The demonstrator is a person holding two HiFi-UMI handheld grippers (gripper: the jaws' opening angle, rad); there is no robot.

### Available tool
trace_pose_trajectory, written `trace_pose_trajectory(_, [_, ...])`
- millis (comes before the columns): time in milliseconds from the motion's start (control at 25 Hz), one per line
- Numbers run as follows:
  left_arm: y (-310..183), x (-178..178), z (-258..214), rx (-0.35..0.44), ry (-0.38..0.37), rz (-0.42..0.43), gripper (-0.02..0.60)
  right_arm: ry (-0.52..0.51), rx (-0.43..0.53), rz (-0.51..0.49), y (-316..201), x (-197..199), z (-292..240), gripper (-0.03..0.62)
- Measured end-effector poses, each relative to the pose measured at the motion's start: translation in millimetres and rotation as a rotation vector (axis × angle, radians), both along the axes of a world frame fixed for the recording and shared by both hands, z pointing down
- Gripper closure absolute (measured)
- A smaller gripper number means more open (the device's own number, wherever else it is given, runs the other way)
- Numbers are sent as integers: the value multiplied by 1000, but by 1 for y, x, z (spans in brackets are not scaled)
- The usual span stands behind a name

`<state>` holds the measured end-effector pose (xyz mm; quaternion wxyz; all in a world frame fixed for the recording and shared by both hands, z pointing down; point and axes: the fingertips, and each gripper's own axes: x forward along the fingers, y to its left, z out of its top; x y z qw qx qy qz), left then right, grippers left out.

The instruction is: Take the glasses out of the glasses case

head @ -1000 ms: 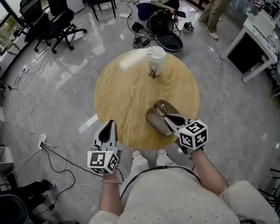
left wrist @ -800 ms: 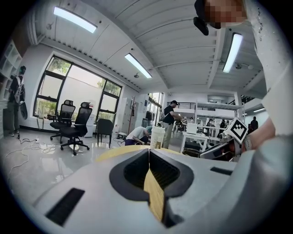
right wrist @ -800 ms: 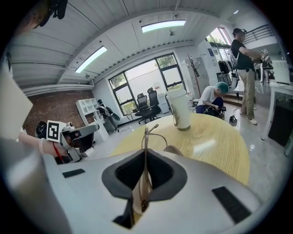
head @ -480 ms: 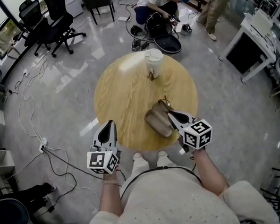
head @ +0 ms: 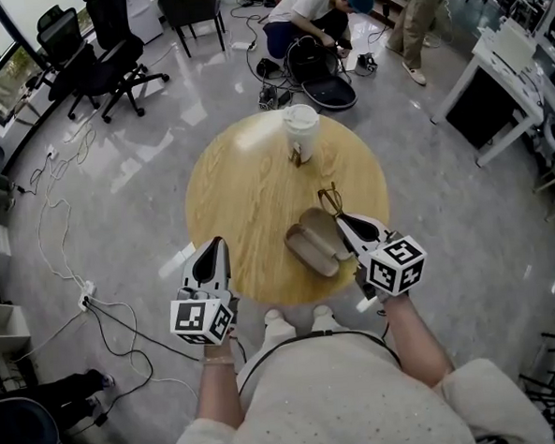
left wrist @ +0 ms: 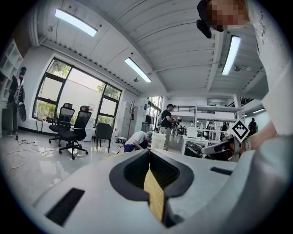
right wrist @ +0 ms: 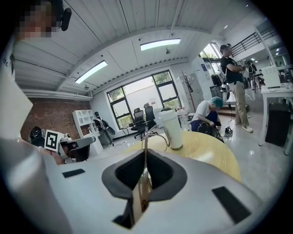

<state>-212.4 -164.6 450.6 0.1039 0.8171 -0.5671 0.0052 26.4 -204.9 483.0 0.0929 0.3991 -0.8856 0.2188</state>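
Right gripper view: jaws of the right gripper (right wrist: 144, 177) pressed together on a thin metal wire of the glasses (right wrist: 145, 153), with a rounded rim loop standing up past the tips. Head view puts the glasses clear of the glasses case (head: 315, 245), in the air over the table (head: 238, 191) just beyond the case's far end, toward the white lidded cup (head: 301, 129). Left gripper (left wrist: 149, 176) jaws together on nothing, held off the table's near-left edge.

Risks, as I judge them:
- Grip sits on one slim wire, so the frame could pivot or slide between the pads and drop
- A hard squeeze on wire this fine might bend it
- A swing toward the cup could knock the rim against it
- Nothing steadies the case; a snagged temple could drag it

Materials and shapes:
- Glasses: dark, thin wire, round rims, light-looking
- Case: tan, two shallow oval shells lying open, matte, apparently empty
- Table: round, pale wood grain, slight sheen
- Cup: tall, smooth, white
- Gripper pads — ribbed, dark, in smooth grey shells
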Motion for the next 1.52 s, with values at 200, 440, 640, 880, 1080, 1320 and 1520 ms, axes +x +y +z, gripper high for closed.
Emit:
trace_pose_trajectory(200, [-7,3,-8,11,7,5,575,-23,44,7,-7,4,-16,574])
trace_pose_trajectory(440, [-12,5,-16,34,7,6,575,-48,91,16,-13,11,-30,574])
trace_pose_trajectory(640, [-16,6,-24,57,7,5,575,-66,131,20,-17,15,-40,574])
trace_pose_trajectory(880, [-20,6,-34,79,9,0,577,-83,173,25,-22,19,-54,574])
trace_pose_trajectory(1080, [-21,4,-38,95,8,-11,577,-93,200,21,-23,19,-60,574])
trace_pose_trajectory(1320, [-24,0,-44,111,9,-23,575,-98,231,18,-25,18,-69,574])
trace_pose_trajectory(1520, [-27,-1,-49,118,2,-32,575,-105,252,26,-29,23,-76,574])
